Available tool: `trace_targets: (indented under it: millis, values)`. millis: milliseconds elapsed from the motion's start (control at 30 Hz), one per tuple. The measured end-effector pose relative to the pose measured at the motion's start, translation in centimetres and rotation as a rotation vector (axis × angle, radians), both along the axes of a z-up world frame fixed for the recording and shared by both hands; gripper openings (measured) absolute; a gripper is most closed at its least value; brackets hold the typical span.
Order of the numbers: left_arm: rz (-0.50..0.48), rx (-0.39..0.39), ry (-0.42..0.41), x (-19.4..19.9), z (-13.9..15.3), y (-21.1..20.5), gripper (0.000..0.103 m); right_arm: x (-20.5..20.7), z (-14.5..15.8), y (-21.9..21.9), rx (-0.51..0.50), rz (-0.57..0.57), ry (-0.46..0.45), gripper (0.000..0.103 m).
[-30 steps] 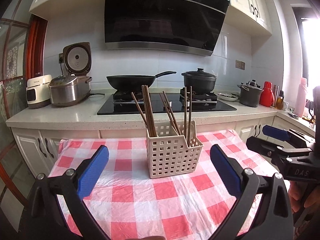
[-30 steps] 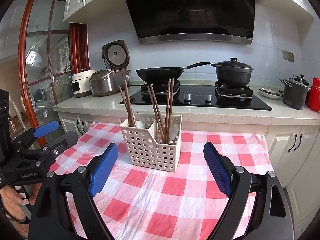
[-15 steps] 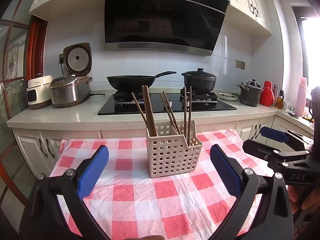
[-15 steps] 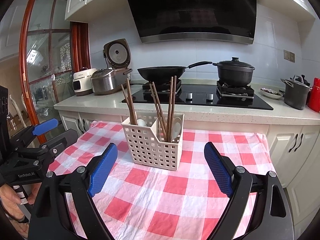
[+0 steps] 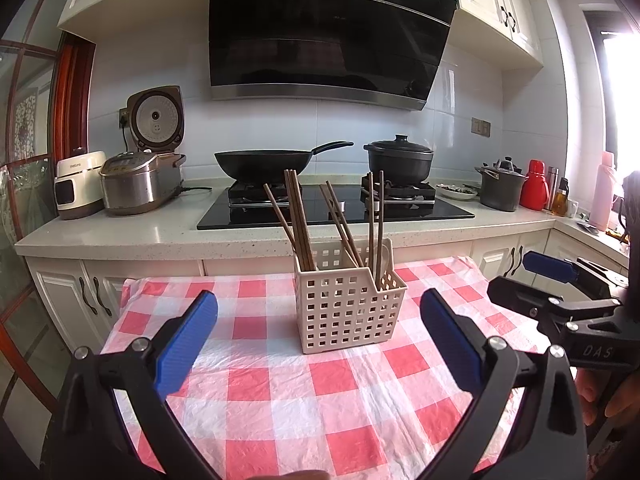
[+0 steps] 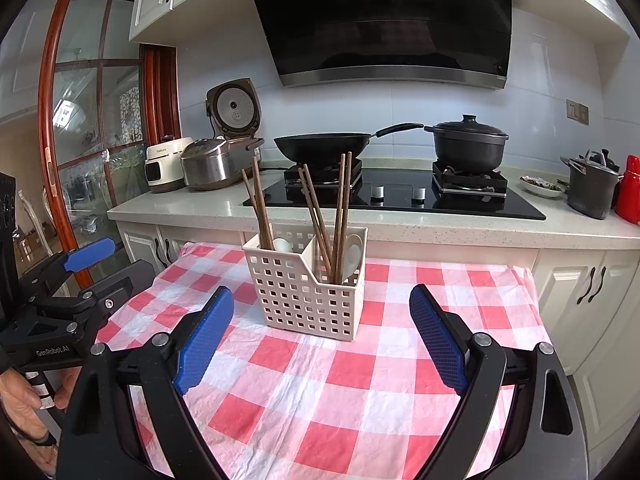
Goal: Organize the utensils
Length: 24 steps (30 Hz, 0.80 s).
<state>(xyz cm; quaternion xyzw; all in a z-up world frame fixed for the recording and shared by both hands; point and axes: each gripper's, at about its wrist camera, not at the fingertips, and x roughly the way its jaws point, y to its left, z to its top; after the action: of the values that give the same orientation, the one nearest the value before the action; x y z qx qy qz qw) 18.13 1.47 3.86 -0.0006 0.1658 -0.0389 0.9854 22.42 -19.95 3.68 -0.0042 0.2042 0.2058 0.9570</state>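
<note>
A: The left tool [image 5: 319, 338] hangs with its blue pads spread wide and nothing between them. The right tool [image 6: 322, 334] is the same, wide apart and empty.

B: Where are the utensils?

A: Straight ahead of both tools, beyond the fingertips, a cream slotted basket [image 5: 348, 310] stands upright on the counter's red-and-white checked cloth [image 5: 280, 400]. Brown chopsticks [image 5: 298, 220] lean out of both its compartments, and a white spoon [image 6: 354, 254] sits in the compartment on the right as the right tool sees it.

B: Do the tools touch it?

A: No, both are apart from it. From the left tool, the right one shows off to the right side; from the right tool, the left one shows far left, with a hand [image 6: 24, 400] gripping its handle.

B: Behind the basket?

A: A black wok [image 5: 264, 162] and a lidded black pot [image 5: 400, 158] on the stove.
</note>
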Motion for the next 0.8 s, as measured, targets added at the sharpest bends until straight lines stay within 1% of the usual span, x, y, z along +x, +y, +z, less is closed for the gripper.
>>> trace_targets:
  millis: [800]
  values:
    - [0.003, 0.009, 0.004, -0.18, -0.14, 0.06, 0.098, -0.08, -0.10, -0.06, 0.002, -0.003, 0.000, 0.085]
